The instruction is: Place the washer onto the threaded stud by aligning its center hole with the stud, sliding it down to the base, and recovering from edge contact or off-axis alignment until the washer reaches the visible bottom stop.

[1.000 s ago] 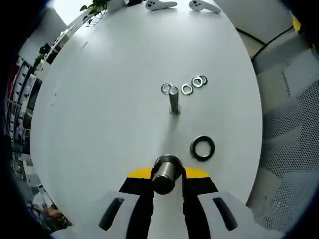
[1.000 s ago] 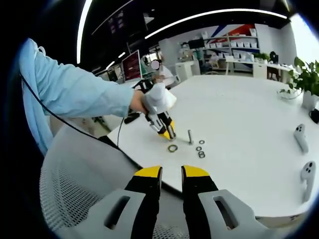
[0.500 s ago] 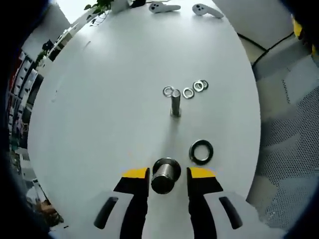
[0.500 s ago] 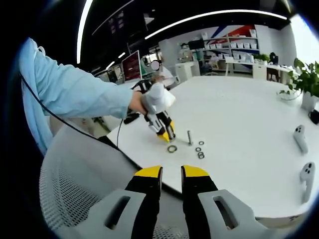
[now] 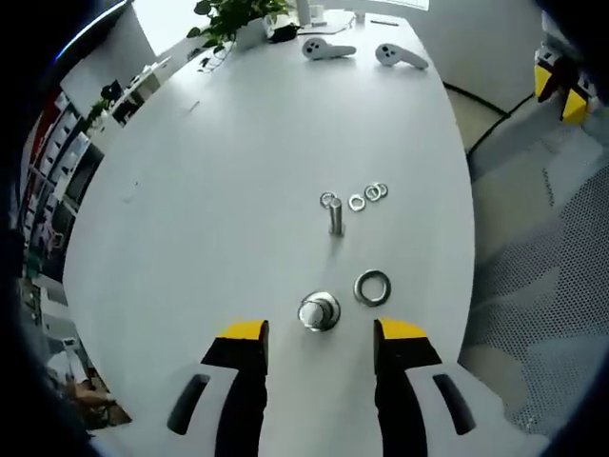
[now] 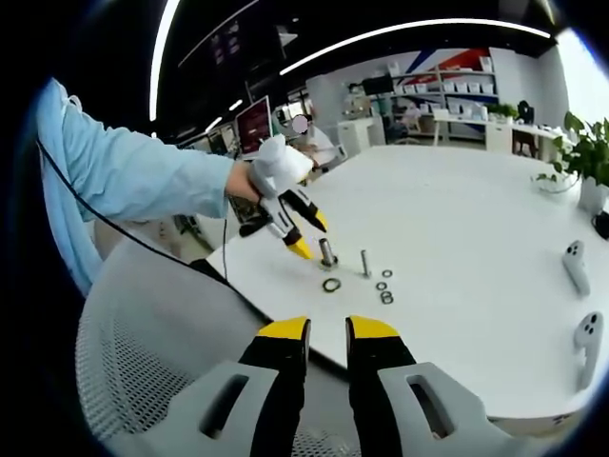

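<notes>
A short thick metal stud (image 5: pixel 319 311) stands upright on the white table (image 5: pixel 219 190), just beyond my left gripper (image 5: pixel 321 335), which is open and holds nothing. A large dark washer (image 5: pixel 372 288) lies flat to the stud's right. Farther off stands a thin stud (image 5: pixel 335 216) with small washers (image 5: pixel 357 202) around it. In the right gripper view the left gripper (image 6: pixel 309 235) hangs open, raised beside the thick stud (image 6: pixel 326 252), with the large washer (image 6: pixel 331 285) in front. My right gripper (image 6: pixel 327 335) is shut and bare, off the table's edge.
Two white hand controllers (image 5: pixel 328 49) and a potted plant (image 5: pixel 238 14) sit at the table's far end. A person's light-blue sleeve (image 6: pixel 133 181) reaches in from the left. A mesh chair (image 6: pixel 133 381) lies below the right gripper. Office shelves stand behind.
My left gripper has opened and let go of the thick stud, which now stands alone on the table. The gripper has drawn back and up. The right gripper has stayed put.
</notes>
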Demonstrator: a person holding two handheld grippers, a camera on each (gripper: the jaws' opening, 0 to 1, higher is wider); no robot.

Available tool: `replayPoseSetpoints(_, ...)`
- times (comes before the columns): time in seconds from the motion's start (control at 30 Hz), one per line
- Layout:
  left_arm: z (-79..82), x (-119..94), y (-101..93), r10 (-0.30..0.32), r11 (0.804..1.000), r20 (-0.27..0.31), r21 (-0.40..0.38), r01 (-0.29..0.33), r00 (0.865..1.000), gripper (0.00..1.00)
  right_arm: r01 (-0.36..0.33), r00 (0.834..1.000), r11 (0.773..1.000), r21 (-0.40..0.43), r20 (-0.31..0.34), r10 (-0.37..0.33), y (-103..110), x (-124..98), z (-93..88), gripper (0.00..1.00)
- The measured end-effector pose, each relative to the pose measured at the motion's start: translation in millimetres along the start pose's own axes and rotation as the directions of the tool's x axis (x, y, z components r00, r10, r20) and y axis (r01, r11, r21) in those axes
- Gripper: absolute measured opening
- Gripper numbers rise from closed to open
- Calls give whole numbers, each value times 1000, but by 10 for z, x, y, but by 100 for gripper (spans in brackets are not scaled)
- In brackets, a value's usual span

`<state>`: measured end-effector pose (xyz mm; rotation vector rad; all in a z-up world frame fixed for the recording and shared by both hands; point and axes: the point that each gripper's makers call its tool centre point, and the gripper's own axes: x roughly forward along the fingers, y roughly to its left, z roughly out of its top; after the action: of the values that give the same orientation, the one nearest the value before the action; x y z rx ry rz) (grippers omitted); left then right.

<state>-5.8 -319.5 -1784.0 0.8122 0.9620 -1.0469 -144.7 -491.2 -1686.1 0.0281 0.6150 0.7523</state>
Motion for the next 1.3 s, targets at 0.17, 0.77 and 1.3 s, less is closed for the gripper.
replayPoseSetpoints(0.17, 50, -124, -133, 0, 1000, 13, 25, 0, 1000, 43, -2, 1000, 1000, -1, -2, 2, 2, -1, -4, 17)
replayPoseSetpoints(0.77, 232, 54, -386, -42, 994, 11, 97, 40, 999, 41, 7, 1000, 1000, 9, 7, -7, -11, -9, -1, 18)
replayPoseSetpoints(1.3, 108, 491, -500, -102, 979, -99, 167, 118, 990, 37, 4, 1000, 1000, 4, 12, -4, -14, 2, 17, 18)
